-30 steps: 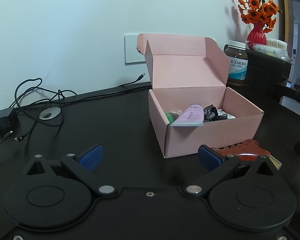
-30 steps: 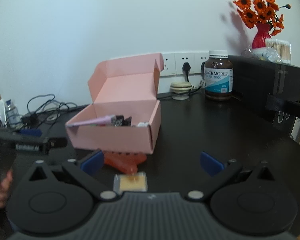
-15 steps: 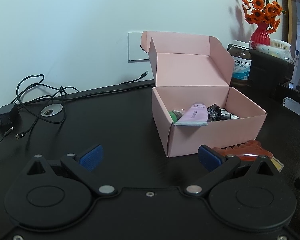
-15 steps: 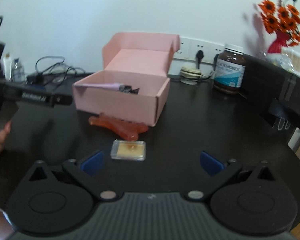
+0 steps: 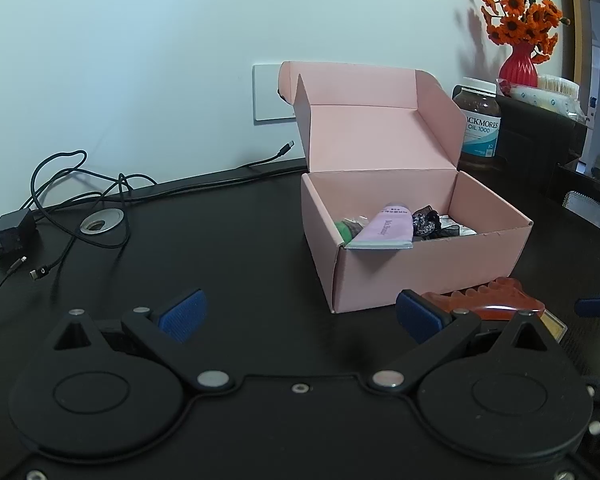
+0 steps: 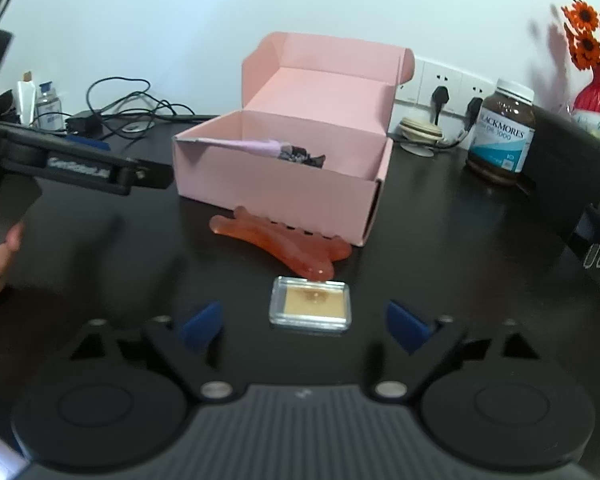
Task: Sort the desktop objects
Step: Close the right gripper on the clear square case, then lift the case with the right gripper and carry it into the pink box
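one clear flat case point(image 6: 310, 307), tan inside | right gripper point(image 6: 305, 327) closing, empty

The right gripper point(image 6: 302, 326) is closing its jaws, nothing pressed between them, with a small clear case point(image 6: 310, 307) on the black table point(image 6: 460, 240) just ahead. Beyond the case an orange comb point(image 6: 278, 242) lies against an open pink box point(image 6: 284, 184).

The brown supplement jar point(image 5: 477, 122) reads "BLACKMORES", "OIL 1000" on its label; print on the lilac tube point(image 5: 388, 227) is too small to read.
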`<state>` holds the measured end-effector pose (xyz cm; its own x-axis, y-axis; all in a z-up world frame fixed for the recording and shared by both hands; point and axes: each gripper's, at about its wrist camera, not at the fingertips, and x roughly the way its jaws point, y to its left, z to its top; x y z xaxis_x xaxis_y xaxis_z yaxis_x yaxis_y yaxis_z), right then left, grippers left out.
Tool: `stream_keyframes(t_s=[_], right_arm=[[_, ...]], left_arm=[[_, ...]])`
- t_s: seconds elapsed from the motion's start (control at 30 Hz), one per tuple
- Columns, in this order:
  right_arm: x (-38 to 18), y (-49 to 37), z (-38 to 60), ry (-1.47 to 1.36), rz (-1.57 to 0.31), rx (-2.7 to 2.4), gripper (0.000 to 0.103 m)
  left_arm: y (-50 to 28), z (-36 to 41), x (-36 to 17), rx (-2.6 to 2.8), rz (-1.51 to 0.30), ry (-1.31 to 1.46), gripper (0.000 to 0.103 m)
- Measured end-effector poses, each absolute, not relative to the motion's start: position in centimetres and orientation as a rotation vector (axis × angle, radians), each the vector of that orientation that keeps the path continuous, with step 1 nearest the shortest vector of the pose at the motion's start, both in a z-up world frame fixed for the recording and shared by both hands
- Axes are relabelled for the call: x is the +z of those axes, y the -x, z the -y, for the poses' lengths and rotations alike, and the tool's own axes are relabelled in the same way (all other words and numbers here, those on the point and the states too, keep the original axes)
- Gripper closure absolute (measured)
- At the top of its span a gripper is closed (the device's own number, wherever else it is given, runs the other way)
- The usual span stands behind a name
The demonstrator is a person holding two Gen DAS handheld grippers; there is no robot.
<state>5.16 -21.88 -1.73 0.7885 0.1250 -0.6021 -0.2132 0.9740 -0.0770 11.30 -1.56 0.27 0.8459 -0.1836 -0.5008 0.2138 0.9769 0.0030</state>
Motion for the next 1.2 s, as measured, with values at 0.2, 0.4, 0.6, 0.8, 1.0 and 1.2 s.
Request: stream_keyframes(t_s=[0.2,0.4,0.6,0.8,1.0,1.2], right_arm=[[-1.9,-6.2,22.9,0.053,-0.653,0.172,0.025],[-1.9,-5.7,22.9,0.068,-0.641,0.198,0.043],[-1.8,-5.5,22.6,0.078,-0.632,0.237,0.058],[-1.8,-5.5,22.6,0.072,-0.633,0.227,0.058],[-1.6,-5.1,22.5,0.051,-0.646,0.225,0.058],[-1.1,-4.8,22.6,0.010,-0.677,0.234,0.058]], left_arm=[[-11.5,1.4,0.3,-0.211,-0.533,-0.045,0.000],[-11.5,1.3,0.2,-0.209,-0.536,-0.041,0.000],[-11.5,1.3,0.2,-0.210,-0.535,-0.039,0.000],[-11.7,1.1,0.2,-0.208,-0.547,-0.026,0.000],[-11.7,1.0,0.2,-0.212,-0.549,-0.022,0.000],[-11.7,1.0,0.1,-0.211,-0.550,-0.019,0.000]])
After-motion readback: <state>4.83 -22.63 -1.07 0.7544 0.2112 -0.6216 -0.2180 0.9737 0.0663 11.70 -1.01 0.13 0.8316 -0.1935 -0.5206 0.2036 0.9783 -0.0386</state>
